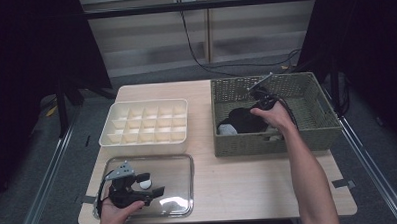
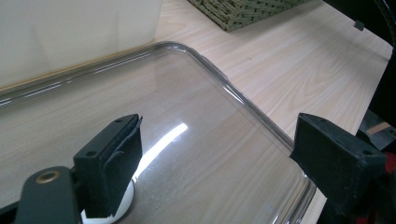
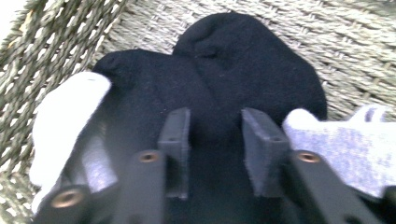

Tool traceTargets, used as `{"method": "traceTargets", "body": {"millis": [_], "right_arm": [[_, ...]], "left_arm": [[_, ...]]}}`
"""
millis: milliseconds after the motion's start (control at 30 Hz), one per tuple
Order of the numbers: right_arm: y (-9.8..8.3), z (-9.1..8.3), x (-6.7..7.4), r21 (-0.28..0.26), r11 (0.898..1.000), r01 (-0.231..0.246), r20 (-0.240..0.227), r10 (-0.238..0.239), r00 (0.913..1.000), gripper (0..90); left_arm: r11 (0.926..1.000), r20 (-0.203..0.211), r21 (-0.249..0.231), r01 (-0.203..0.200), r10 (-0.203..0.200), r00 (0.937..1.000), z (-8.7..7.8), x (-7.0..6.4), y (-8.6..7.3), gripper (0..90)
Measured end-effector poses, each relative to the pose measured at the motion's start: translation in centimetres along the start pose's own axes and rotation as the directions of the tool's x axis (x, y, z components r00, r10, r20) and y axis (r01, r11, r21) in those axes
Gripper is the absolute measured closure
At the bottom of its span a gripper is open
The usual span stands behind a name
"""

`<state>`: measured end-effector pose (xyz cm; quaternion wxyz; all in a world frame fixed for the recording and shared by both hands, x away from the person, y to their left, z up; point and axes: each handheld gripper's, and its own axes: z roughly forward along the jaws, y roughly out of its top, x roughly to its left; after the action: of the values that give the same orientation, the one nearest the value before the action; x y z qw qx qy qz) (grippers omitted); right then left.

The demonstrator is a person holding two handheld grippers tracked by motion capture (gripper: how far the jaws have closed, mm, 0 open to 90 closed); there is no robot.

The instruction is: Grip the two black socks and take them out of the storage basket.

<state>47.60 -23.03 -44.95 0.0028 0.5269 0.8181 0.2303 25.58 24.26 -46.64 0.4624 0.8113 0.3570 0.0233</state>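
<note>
A wicker basket (image 1: 267, 139) at the table's right holds a pile of socks. A black sock (image 1: 244, 121) lies on top, with a white sock (image 1: 226, 128) at its left. My right gripper (image 1: 254, 110) reaches down into the basket. In the right gripper view its jaws (image 3: 215, 126) stand a little apart on the black sock (image 3: 243, 70), with black cloth between the pads; I see no pinch. A white sock (image 3: 65, 116) lies left of the jaws and a grey speckled sock (image 3: 336, 149) right. My left gripper (image 1: 153, 184) rests open on a clear lid (image 1: 174, 193), nothing between its jaws (image 2: 217, 135).
A cream divided tray (image 1: 146, 123) with several empty cells stands behind the lid, at the table's left. A small white round thing (image 2: 119, 212) sits under one left jaw. Bare wooden table (image 1: 239, 180) lies between the lid and the basket. A dark floor surrounds the table.
</note>
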Motion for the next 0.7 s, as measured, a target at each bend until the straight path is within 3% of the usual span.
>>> {"method": "traceTargets", "body": {"millis": [200,333,433,533,700], "right_arm": [[0.1,-0.2,0.3,-0.018,0.999,0.031,-0.045,-0.032,0.9985,86.4],[0.1,-0.7,0.4,-0.055,0.998,0.029,-0.059,-0.032,0.9977,88.1],[0.0,-1.4,0.2,-0.108,0.994,-0.003,-0.077,-0.005,0.9970,88.5],[-0.1,-2.2,-0.2,-0.177,0.984,-0.030,-0.111,0.010,0.9938,88.7],[-0.2,-3.2,-0.2,-0.237,0.971,-0.040,-0.139,0.007,0.9903,88.8]], "left_arm": [[1.0000,-0.006,-0.004,0.001,-0.001,1.0000,-0.1,0.0,0.0,15.8],[0.9999,-0.013,-0.012,0.007,-0.008,0.9999,-0.2,0.1,0.0,15.8],[0.9999,-0.017,-0.014,0.009,-0.009,0.9998,-0.2,0.2,-0.1,15.8],[0.9999,-0.019,-0.014,0.008,-0.008,0.9998,-0.2,0.2,-0.1,15.8],[1.0000,-0.019,-0.009,0.005,-0.005,0.9998,-0.2,0.2,-0.1,15.8]]}}
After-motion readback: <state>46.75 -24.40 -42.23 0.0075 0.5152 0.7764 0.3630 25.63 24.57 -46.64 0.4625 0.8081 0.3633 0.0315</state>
